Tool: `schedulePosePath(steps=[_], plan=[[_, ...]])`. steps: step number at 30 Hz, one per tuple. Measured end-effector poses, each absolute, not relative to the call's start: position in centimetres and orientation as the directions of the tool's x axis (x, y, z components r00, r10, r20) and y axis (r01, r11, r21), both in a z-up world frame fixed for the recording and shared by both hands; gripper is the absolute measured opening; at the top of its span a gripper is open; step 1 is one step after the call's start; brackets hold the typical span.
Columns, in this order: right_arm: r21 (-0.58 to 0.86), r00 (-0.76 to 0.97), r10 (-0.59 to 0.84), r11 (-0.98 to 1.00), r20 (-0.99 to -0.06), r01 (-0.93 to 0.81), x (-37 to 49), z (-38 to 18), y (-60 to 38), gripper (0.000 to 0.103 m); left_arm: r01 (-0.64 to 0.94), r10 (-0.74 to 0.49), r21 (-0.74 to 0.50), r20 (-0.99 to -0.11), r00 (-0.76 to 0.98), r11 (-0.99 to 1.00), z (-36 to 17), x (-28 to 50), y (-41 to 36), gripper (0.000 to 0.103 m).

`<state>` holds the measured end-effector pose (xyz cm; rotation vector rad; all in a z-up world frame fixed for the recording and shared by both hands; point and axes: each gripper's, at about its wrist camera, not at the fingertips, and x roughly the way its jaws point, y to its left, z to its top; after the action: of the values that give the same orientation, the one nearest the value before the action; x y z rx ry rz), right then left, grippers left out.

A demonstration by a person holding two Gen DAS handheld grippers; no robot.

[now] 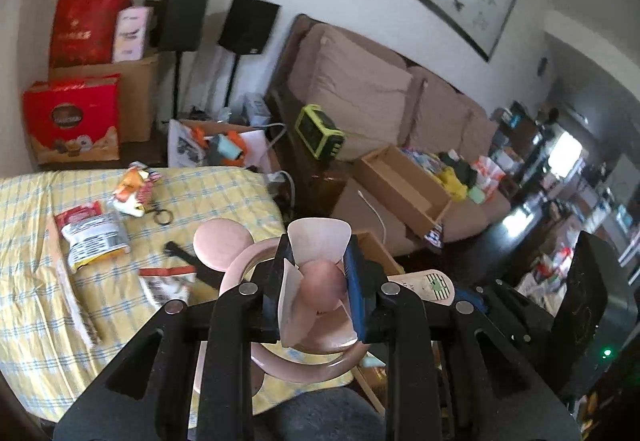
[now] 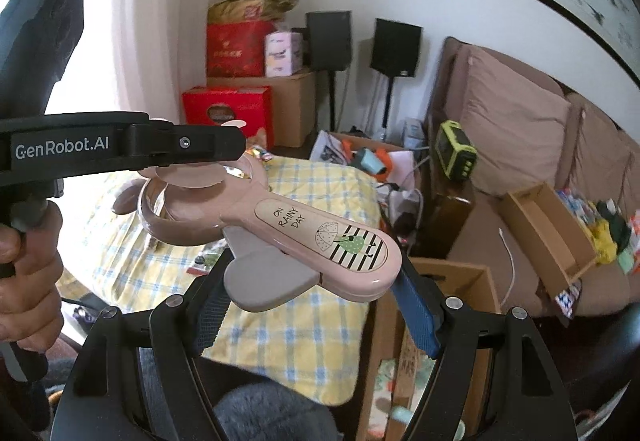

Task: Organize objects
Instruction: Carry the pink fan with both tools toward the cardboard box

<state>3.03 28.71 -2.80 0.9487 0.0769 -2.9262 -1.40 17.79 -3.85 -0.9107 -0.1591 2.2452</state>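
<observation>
A pink handheld fan (image 1: 320,281) with mouse ears is held up in the air above the yellow checked table (image 1: 36,281). My left gripper (image 1: 316,261) is shut on its blades and hub at the head. In the right wrist view the fan's handle (image 2: 320,237), printed "ON RAINY DAY", lies between the open fingers of my right gripper (image 2: 316,309); the jaws stand wide on either side of it and I cannot tell if a pad touches it. The left gripper (image 2: 224,145) shows there clamped on the fan head.
Snack packets (image 1: 94,233), a key ring (image 1: 162,217) and a black strip lie on the table. An open cardboard box (image 2: 448,281) stands beside the table. A brown sofa (image 1: 360,89) holds a flat box (image 1: 404,189) and clutter. Red boxes and speakers stand at the back wall.
</observation>
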Motion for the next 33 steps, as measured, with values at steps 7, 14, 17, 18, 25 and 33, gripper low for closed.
schedulePosePath(steps=[7,14,17,18,25,33], plan=[[0.043,-0.814,-0.009,-0.999,-0.581,-0.02,6.7,-4.1,32.7,0.076,-0.626,0.645,-0.288,-0.603,-0.469,-0.725,-4.4,1.3,23.0,0.022],[0.166,-0.806,-0.044,-0.984,-0.59,-0.067,9.0,-7.2,36.8,0.076,-0.672,0.608,-0.215,-0.668,-0.429,-0.709,-6.4,3.4,27.8,0.022],[0.222,-0.811,-0.074,-0.973,-0.58,-0.07,9.2,-8.4,37.7,0.076,-0.672,0.566,-0.16,-0.695,-0.443,-0.723,-6.8,4.0,29.2,0.022],[0.235,-0.806,-0.086,-0.97,-0.585,-0.067,9.1,-8.7,37.9,0.076,-0.671,0.553,-0.144,-0.702,-0.449,-0.728,-7.0,4.2,29.5,0.022],[0.286,-0.817,-0.118,-0.956,-0.565,-0.059,9.6,-9.7,39.6,0.076,-0.672,0.539,-0.14,-0.723,-0.432,-0.727,-7.3,4.3,31.2,0.022],[0.269,-0.8,-0.083,-0.958,-0.594,-0.1,10.0,-11.0,41.4,0.076,-0.663,0.499,-0.124,-0.762,-0.413,-0.738,-9.1,4.3,33.9,0.022]])
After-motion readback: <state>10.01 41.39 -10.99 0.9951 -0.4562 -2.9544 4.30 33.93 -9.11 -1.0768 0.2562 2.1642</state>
